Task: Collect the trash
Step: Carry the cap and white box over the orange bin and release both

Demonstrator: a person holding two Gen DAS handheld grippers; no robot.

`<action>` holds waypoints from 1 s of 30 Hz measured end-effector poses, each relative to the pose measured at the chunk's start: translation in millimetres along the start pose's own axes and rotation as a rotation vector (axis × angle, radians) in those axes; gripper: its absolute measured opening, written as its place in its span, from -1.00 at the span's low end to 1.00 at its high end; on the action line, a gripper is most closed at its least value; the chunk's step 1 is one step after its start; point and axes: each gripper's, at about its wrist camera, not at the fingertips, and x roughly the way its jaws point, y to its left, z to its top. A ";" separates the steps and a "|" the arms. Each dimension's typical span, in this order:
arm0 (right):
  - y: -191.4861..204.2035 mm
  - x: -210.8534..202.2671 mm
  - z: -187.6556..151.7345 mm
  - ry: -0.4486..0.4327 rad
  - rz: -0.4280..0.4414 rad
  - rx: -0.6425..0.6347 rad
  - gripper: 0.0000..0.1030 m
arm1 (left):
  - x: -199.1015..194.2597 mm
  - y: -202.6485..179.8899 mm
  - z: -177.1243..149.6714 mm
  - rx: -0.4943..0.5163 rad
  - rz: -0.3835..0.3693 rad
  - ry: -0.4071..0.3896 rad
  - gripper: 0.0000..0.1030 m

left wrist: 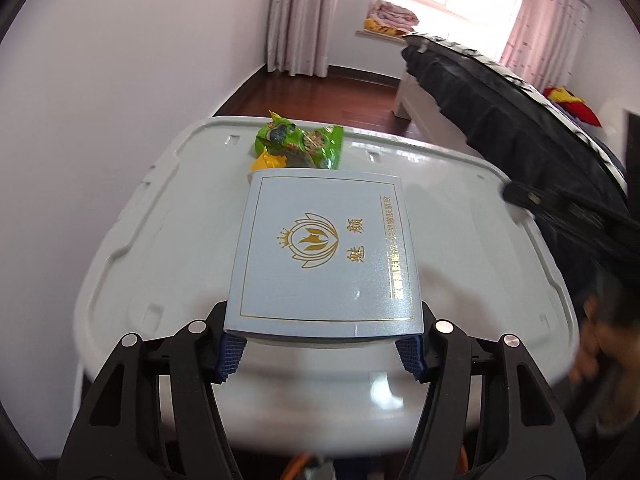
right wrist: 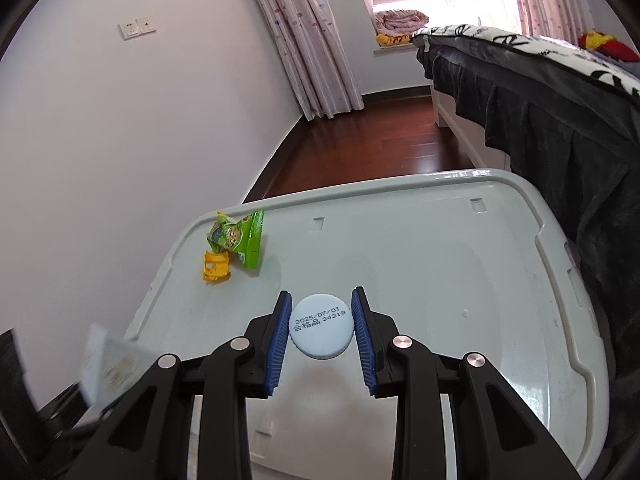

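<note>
"2025/07/01", probably "24219", on pale blue cap (right wrist: pixel 321 327).

Blue box (left wrist: pixel 324 252) between fingers (left wrist: pixel 230 354), green wrapper (left wrist: pixel 300 144)

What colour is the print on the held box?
Gold, on the pale blue box; clearest in the left wrist view.

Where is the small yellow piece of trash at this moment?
In the right wrist view the yellow piece lies on the grey lid, near its far left edge, touching the green wrapper.
</note>
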 end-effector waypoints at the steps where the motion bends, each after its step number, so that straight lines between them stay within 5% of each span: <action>1: 1.8 -3.8 -2.9 -0.006 -0.003 -0.009 -0.40 | -8.3 -1.2 -5.7 0.018 -0.006 0.004 0.17; 7: 18.0 -40.2 -25.1 -0.044 0.022 -0.054 -0.40 | -47.1 -9.3 -45.8 0.118 -0.018 0.017 0.17; 15: 35.6 -112.1 -110.9 -0.005 0.041 -0.110 -0.40 | -67.3 -10.3 -103.7 0.216 -0.044 0.069 0.17; 22: 23.3 -139.2 -179.3 0.106 0.019 -0.027 -0.40 | -60.9 -11.7 -144.6 0.277 -0.093 0.162 0.17; 30: 28.4 -138.4 -224.0 0.204 0.008 0.002 -0.40 | -31.6 -6.7 -162.3 0.235 -0.122 0.308 0.17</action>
